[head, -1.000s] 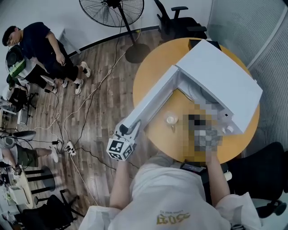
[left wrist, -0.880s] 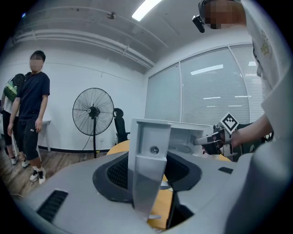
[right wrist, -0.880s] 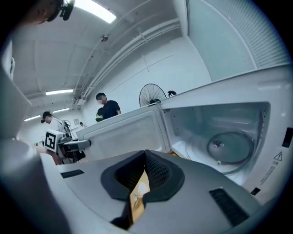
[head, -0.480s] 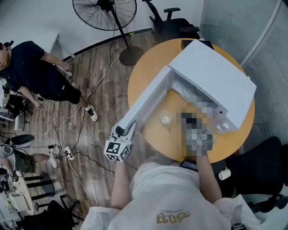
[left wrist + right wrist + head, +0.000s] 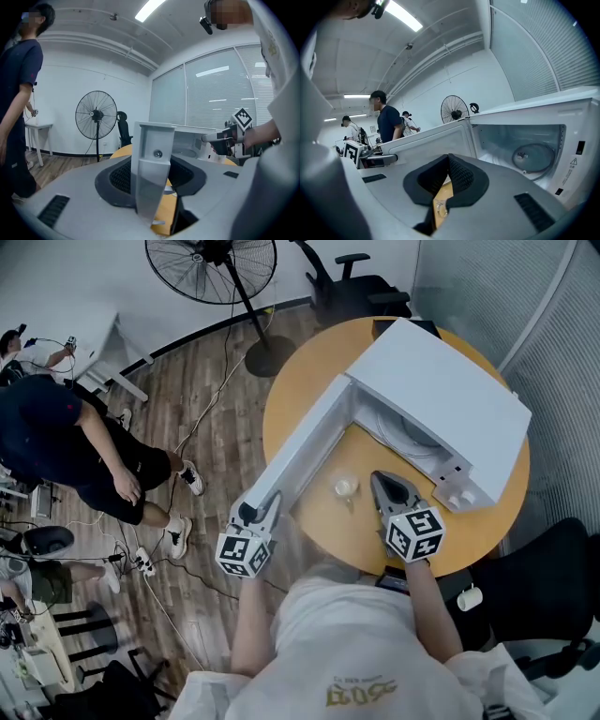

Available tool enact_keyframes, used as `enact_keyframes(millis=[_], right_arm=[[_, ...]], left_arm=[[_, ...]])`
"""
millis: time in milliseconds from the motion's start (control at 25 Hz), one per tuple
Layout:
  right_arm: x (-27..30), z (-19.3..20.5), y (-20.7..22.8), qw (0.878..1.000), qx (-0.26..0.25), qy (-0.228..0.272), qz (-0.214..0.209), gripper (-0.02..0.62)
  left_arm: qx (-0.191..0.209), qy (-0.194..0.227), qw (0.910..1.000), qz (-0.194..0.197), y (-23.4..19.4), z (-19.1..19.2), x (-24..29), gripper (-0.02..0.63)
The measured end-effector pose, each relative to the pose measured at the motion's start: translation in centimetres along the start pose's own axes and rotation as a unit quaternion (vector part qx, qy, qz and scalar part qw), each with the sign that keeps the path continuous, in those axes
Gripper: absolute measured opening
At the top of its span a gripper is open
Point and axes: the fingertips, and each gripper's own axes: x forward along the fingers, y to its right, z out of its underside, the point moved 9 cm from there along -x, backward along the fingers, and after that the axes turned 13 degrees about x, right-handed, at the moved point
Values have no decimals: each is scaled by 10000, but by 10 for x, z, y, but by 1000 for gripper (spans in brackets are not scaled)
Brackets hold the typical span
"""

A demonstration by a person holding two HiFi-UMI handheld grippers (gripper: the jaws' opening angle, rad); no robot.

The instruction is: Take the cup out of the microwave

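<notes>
Head view, nearest first: my left claw (image 5: pixel 265 506) is clamped on the free edge of the open door (image 5: pixel 309 442). My right claw (image 5: pixel 379 478) is closed with nothing in it; at its nine o'clock, just beside it, the cup (image 5: pixel 346 487) stands on the round table (image 5: pixel 309 371). Beyond, at one o'clock, sits the microwave (image 5: pixel 450 390)

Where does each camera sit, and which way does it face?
Head view: on the person's head, steeply down at table, microwave, cup; arms, left gripper, right gripper show.
Left gripper view: on that gripper, along jaws clamped on the microwave door, toward a fan; right gripper shows.
Right gripper view: on that gripper, over shut jaws into the open microwave; left gripper shows.
Shared: all show the door.
</notes>
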Motion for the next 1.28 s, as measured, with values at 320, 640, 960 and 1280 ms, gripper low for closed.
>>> enact_keyframes(millis=[320, 640, 960, 1280], right_arm=[[-2, 2, -1, 10000, -46, -2, 32, 12], [-1, 4, -3, 9999, -139, 47, -34, 12], [1, 11, 8, 9999, -95, 11, -88, 12], [-1, 3, 3, 9997, -218, 10, -71, 12]], left_arm=[[-5, 10, 10000, 10, 0, -2, -1, 206], [5, 17, 10000, 30, -1, -1, 0, 206], [28, 17, 10000, 15, 4, 5, 6, 206], [-11, 30, 10000, 17, -1, -1, -1, 207]])
